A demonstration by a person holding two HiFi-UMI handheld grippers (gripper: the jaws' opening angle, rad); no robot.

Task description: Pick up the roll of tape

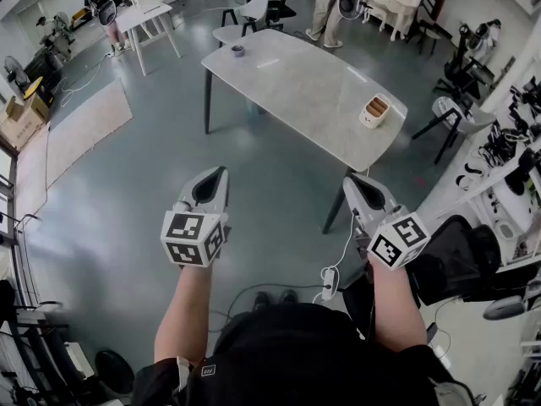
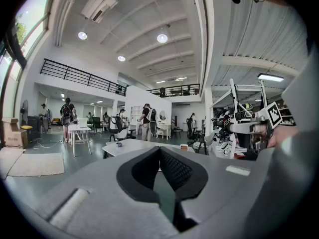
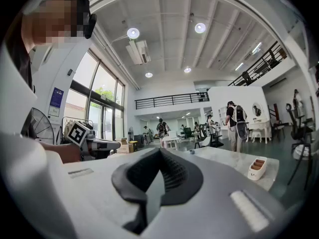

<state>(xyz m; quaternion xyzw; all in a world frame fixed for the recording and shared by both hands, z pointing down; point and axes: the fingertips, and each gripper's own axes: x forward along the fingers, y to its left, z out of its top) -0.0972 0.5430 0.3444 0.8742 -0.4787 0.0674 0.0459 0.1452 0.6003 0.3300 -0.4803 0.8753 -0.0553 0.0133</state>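
Head view: left claw point(image 1: 221, 173) and right claw point(image 1: 351, 181) both clenched, both empty, held out over bare floor. Any sign of the roll of tape point(image 1: 238, 52)?

Spotted. Far ahead of both claws, on the far corner of the desk point(image 1: 304, 91), well apart from either tip. Tiny from here, probably lying flat, though hard to be sure.

Same story up close? Left gripper view, please.

Left claw point(image 2: 160, 151) pressed shut, nothing between the jaws. Roll of tape point(image 2: 118, 144) far beyond the tips and a little to their left. Right gripper view: right claw point(image 3: 159, 153) shut as well, nothing gripped, roll of tape point(image 3: 191, 152) far ahead, slightly right of its tips.

So, reach-in stage, hardly begun. Best way to play it?

Close the distance first; no grab possible from back here. Probably the left claw for the job, being more nearly in line with that corner. Spread the jaws before arriving, not over the roll. Tip the nose down near the desk, then either span the whole ring or pinch one wall through the hole. Squeeze only once centred, to avoid skating it off the corner edge.

Hazards?

Small holder point(image 1: 374, 111) far off towards the right claw's side, no trouble on a left-hand approach. Lift straight up after the squeeze.
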